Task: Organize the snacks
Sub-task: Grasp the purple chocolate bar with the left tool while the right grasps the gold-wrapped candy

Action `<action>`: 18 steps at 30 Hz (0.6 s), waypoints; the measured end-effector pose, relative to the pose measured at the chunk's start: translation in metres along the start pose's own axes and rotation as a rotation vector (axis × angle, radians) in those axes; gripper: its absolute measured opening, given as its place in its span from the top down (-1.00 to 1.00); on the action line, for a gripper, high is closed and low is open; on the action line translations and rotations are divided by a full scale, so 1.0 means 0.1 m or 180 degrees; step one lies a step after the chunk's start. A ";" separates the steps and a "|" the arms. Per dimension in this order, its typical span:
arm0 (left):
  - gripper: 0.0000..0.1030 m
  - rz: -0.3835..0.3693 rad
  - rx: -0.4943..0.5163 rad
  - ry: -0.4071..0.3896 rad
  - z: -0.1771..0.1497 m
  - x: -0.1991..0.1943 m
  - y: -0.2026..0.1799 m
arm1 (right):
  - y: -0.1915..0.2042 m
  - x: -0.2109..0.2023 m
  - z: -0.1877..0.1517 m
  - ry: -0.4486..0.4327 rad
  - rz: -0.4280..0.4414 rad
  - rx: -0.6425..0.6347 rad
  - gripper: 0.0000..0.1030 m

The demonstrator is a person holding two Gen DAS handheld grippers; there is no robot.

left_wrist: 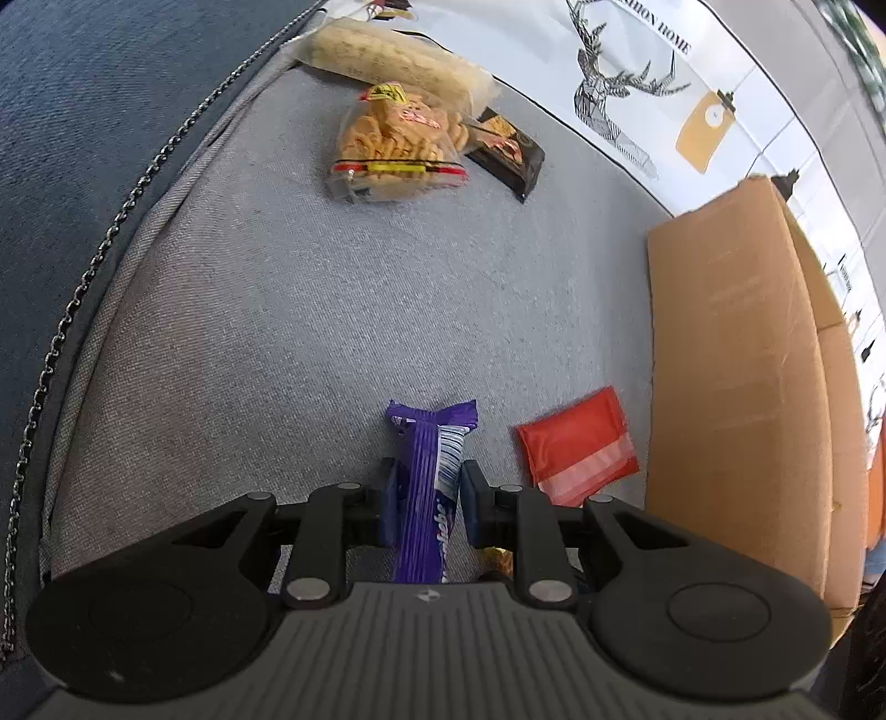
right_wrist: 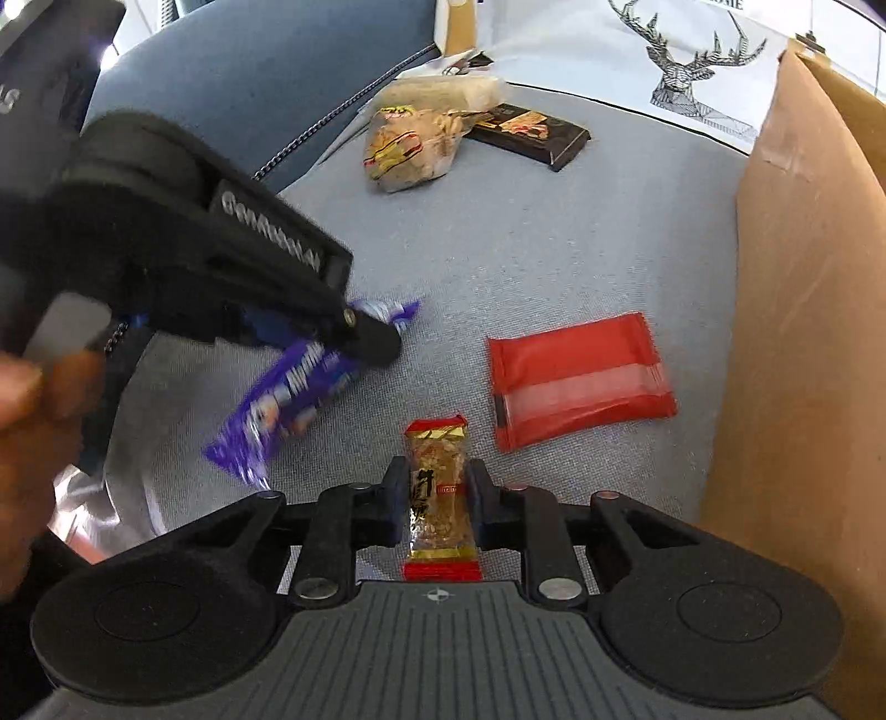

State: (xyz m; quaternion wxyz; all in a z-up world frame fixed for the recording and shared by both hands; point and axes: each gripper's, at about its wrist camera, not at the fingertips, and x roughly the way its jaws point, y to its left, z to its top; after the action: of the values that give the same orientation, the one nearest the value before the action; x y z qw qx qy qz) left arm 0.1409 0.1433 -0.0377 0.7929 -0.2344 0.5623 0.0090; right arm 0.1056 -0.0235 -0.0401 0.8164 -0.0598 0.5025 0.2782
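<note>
Both grippers are loaded, so the step in hand looks like the pick-up of two snacks at once. The left gripper has its jaws clenched on a purple wrapper bar, which stands between the pads and juts out at 12 o'clock. In the right wrist view that same bar hangs tilted at about 9 o'clock, clear of the grey surface. The right gripper grips a small gold-and-red candy lengthwise between its pads.

A red pouch lies flat just at 1 o'clock from the right gripper, near the cardboard box at 3 o'clock. A bag of biscuits, a pale cracker pack and a dark chocolate bar sit together far off at 12 o'clock.

Next, I judge, both loads should be carried to the box, likely the place for them, lifting clear of the red pouch and the box wall before the jaws let go.
</note>
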 end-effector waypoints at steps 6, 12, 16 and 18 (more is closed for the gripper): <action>0.50 -0.0018 -0.0016 0.0013 0.01 0.02 0.02 | -0.01 -0.01 -0.01 0.0006 0.0005 0.0040 0.54; 0.44 0.0002 0.0049 0.0026 0.02 0.03 -0.01 | -0.02 0.02 0.01 0.0017 0.0001 0.0013 0.54; 0.37 0.0047 0.0174 0.0021 0.00 0.05 -0.09 | 0.02 0.04 0.01 0.0023 -0.0045 -0.0084 0.55; 0.37 0.0086 0.0243 0.0015 -0.01 0.06 -0.14 | 0.04 0.04 0.01 0.0018 -0.0068 -0.0115 0.56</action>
State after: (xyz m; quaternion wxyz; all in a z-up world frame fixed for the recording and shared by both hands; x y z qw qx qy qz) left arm 0.1462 0.1293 -0.0385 0.7998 -0.1963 0.5672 -0.0023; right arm 0.1054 -0.0185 -0.0423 0.8167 -0.0807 0.4990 0.2783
